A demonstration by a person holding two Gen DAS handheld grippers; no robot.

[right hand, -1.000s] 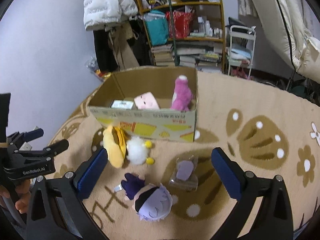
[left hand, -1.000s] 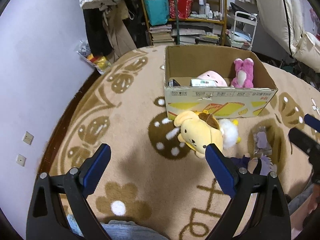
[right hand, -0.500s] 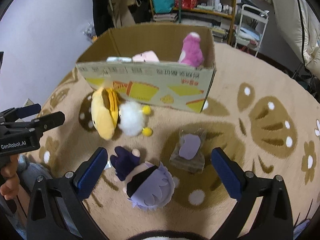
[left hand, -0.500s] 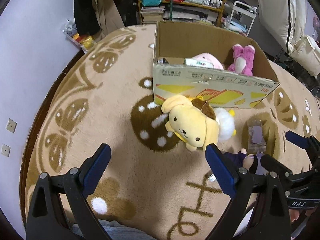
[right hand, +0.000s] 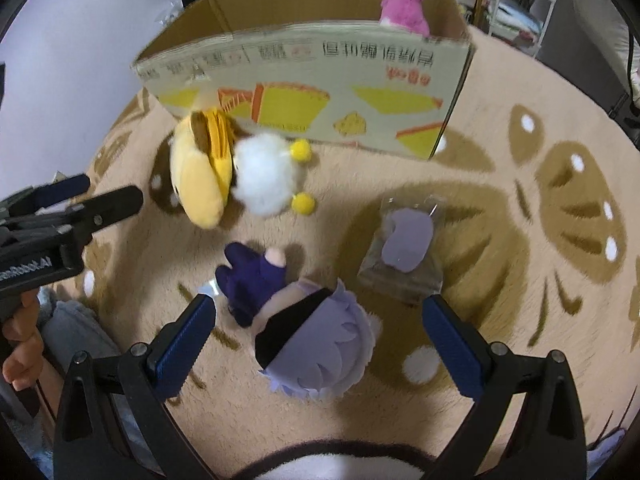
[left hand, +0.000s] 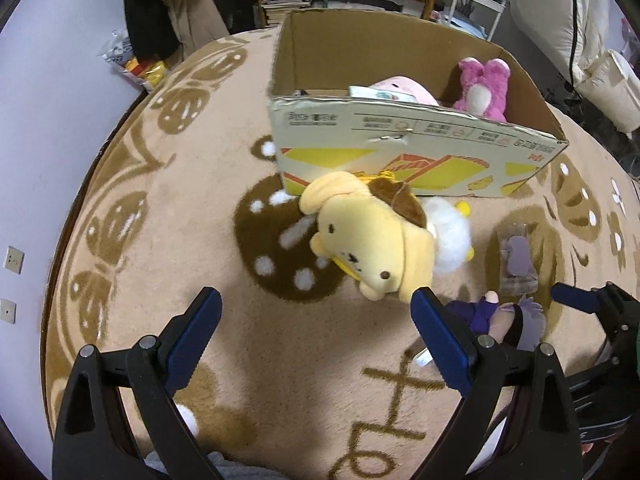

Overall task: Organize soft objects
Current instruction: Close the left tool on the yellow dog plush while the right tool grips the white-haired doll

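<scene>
While two plush toys already sit inside the cardboard box (left hand: 400, 128), a pink bear (left hand: 484, 88) at its right end and a pale pink plush (left hand: 400, 86) near the middle, you have three soft things left on the rug (left hand: 180, 208), so judge the job as partly done.

Your left gripper (left hand: 316, 336) hangs above the rug with its jaws spread wide and nothing between them. Your right gripper (right hand: 318, 344) is just as wide open and empty, and the purple-haired doll (right hand: 308, 332) lies between its fingers, so that looks like your next pick.

That doll lies flat on the rug in front of the box. Its long axis runs from the big head, nearest your right gripper, up and leftward to the dark blue body, which points toward the yellow dog plush (left hand: 372, 240). The dog lies on its side against the front wall of the box, head toward your left gripper, white tail end toward the right. A small bagged purple plush (right hand: 406, 240) lies just right of the doll, its long side pointing toward the box.
</scene>
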